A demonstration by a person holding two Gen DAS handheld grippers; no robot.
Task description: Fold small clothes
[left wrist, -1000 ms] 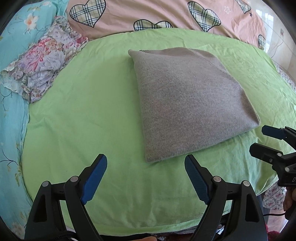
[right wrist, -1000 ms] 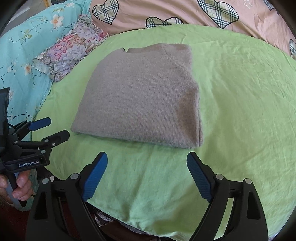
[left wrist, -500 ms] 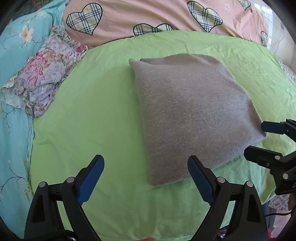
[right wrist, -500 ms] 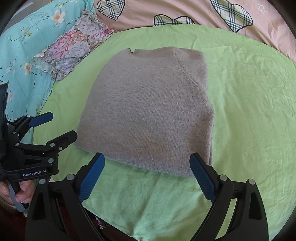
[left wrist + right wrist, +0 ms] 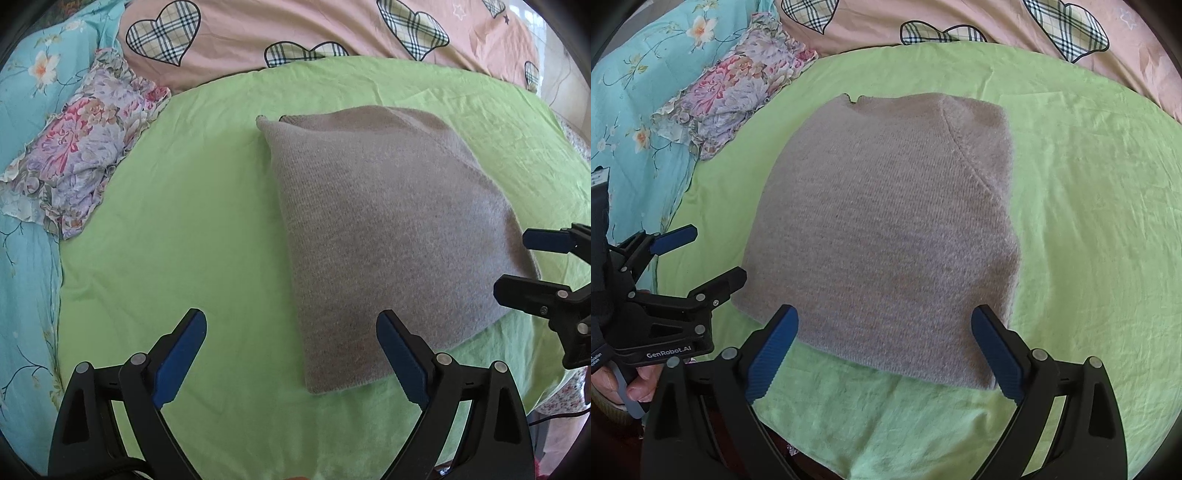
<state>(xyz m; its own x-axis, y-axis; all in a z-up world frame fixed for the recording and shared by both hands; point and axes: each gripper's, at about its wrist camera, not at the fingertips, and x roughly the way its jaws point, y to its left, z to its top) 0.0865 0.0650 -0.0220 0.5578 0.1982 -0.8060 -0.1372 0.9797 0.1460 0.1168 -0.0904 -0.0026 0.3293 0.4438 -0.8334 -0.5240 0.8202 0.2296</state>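
Grey knit sweater (image 5: 882, 236) lies folded on green sheet (image 5: 1089, 221) | left hand-held gripper (image 5: 291, 354) spread, empty | right hand-held gripper (image 5: 884, 350) spread, empty, both over its near hem for the next fold

- Folded sweater (image 5: 886, 236) lies flat on the sheet (image 5: 1089, 221), which is spread over the bed.
- Ruffled cloth (image 5: 735, 85) lies left of the sweater, apart from it, partly on the sheet's edge.
- Heart-print quilt (image 5: 332, 33) lies behind the sheet.
- Left claw (image 5: 291, 354) and right claw (image 5: 884, 350) stand at the sweater's near edge.
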